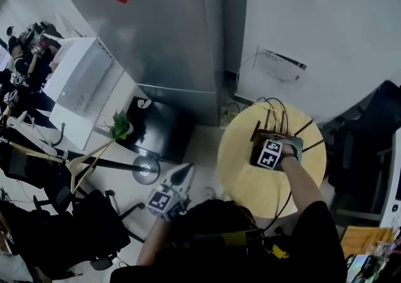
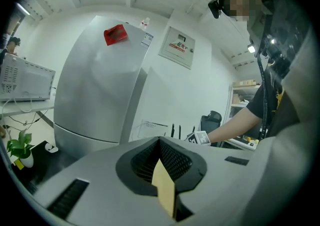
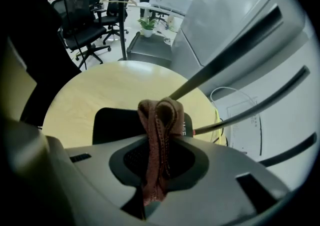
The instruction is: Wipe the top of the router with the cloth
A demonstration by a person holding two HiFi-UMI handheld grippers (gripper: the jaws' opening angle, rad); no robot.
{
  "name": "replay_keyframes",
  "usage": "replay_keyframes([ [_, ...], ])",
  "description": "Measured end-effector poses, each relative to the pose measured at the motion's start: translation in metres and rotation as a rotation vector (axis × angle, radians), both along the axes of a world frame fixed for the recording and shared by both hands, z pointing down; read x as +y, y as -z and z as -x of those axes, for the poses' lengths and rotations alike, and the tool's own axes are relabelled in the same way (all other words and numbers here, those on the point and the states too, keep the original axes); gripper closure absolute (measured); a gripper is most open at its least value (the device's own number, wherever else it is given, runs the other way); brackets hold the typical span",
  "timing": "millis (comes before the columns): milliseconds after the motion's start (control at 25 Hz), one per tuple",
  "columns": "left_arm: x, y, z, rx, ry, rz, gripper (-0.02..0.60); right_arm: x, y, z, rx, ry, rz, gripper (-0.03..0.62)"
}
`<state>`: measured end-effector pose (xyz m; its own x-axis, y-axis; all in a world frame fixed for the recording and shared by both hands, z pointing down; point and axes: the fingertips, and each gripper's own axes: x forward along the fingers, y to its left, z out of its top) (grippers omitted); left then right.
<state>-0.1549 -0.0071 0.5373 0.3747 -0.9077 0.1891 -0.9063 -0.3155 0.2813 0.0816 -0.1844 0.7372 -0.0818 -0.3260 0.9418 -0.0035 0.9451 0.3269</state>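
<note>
A black router (image 1: 260, 139) with several thin antennas (image 3: 227, 62) sits at the back of a round yellow table (image 1: 250, 181). My right gripper (image 1: 272, 153) hangs right over the router's top and is shut on a reddish-brown cloth (image 3: 159, 117). In the right gripper view the cloth bunches out past the jaws just above the router's black top (image 3: 111, 123); whether it touches the router I cannot tell. My left gripper (image 1: 180, 178) is held off the table's left side, above the floor. Its jaws (image 2: 162, 172) are shut with nothing in them and point at the fridge and wall.
A tall grey fridge (image 1: 163, 31) stands behind the table. A black low cabinet with a small potted plant (image 1: 119, 126) sits to the left. Office chairs (image 1: 94, 219) and a rack with a hanger (image 1: 81, 163) fill the left floor. Cables run from the router to the wall.
</note>
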Motion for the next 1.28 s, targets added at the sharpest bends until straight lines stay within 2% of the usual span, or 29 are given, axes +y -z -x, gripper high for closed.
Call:
replay_keyframes([
  [160, -0.010, 0.004, -0.012, -0.009, -0.054, -0.027, 0.581, 0.015, -0.003, -0.003, -0.007, -0.035, 0.046, 0.528],
  [400, -0.019, 0.012, -0.023, -0.011, -0.107, -0.059, 0.581, 0.042, -0.003, -0.004, 0.003, -0.028, 0.087, 0.528],
  [880, -0.013, 0.019, -0.018, 0.009, -0.145, -0.106, 0.581, 0.069, -0.006, -0.002, 0.021, -0.052, 0.082, 0.528],
  [1120, -0.004, 0.022, -0.008, 0.035, -0.123, -0.103, 0.581, 0.086, -0.005, -0.005, 0.014, -0.061, 0.094, 0.528],
  [1280, 0.001, 0.014, -0.010, 0.027, -0.154, -0.076, 0.581, 0.095, -0.005, -0.006, -0.007, -0.064, 0.094, 0.528],
])
